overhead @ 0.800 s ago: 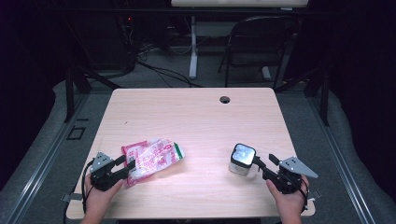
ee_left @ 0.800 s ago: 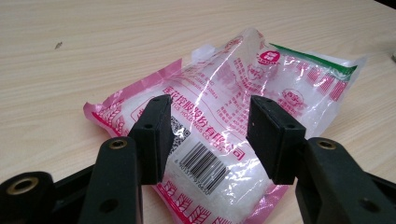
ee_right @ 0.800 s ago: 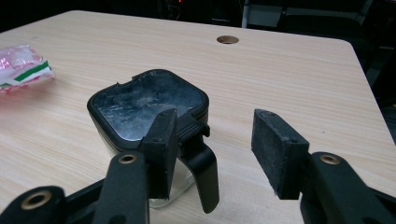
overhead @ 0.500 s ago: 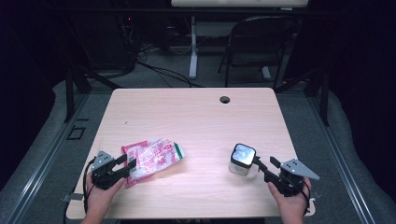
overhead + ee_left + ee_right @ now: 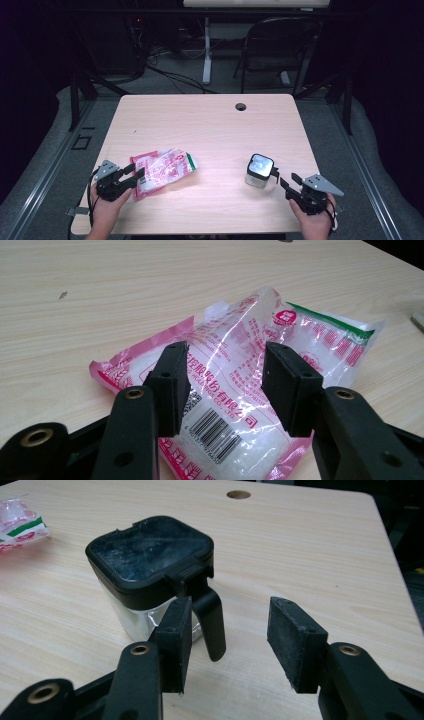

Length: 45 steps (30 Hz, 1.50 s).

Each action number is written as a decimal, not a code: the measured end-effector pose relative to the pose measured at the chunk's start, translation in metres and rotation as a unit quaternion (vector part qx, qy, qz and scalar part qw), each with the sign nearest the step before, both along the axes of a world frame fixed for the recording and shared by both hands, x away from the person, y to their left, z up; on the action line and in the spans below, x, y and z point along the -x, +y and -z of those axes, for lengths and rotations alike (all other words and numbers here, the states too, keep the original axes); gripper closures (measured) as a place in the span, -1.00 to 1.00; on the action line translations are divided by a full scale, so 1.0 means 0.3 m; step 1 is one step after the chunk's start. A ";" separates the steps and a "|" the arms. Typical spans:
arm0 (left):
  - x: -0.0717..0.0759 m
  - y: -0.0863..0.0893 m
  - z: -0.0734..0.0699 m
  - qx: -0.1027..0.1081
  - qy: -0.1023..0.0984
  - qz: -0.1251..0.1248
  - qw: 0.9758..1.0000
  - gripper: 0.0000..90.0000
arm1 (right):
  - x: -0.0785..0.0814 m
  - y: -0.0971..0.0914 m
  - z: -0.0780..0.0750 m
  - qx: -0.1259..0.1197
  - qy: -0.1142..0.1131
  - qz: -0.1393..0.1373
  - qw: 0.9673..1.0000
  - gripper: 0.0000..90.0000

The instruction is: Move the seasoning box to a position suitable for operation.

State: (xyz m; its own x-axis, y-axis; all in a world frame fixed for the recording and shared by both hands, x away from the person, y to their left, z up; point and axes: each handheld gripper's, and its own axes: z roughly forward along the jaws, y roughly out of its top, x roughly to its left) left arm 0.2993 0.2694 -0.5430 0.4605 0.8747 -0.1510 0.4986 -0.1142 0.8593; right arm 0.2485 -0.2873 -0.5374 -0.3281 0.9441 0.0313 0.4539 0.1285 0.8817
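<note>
A clear plastic bag (image 5: 164, 168) with pink and green print and white grains inside lies flat at the table's front left. My left gripper (image 5: 136, 174) stands open at the bag's near end, and its jaws straddle the bag (image 5: 235, 365) without pressing on it. At the front right stands a small clear jar (image 5: 259, 171) with a black square lid and a black handle. My right gripper (image 5: 288, 181) is open just behind that handle. The handle (image 5: 210, 615) hangs between the jaws, close to the left one, and neither pad touches it.
The wooden table (image 5: 210, 125) has a round cable hole (image 5: 241, 106) near its far edge. A folding chair (image 5: 275, 45) and floor cables lie beyond the table in the dark. Both hands rest near the front edge.
</note>
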 end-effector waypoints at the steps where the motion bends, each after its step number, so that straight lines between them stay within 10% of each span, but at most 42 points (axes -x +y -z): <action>1: 0.000 -0.002 0.001 -0.003 -0.002 0.000 1.000 0.19 | -0.001 0.002 0.004 0.001 0.001 0.001 1.000 0.18; 45: 0.062 0.028 0.002 -0.016 -0.006 -0.010 1.000 0.24 | -0.147 0.085 0.096 0.051 0.049 0.024 0.997 0.44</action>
State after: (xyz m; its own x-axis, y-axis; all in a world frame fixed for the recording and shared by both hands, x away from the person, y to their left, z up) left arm 0.2808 0.2777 -0.5437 0.4449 0.8879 -0.1170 0.4909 -0.1325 0.8611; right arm 0.2926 -0.2618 -0.5662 -0.2820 0.9588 -0.0354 0.5458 0.1907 0.8159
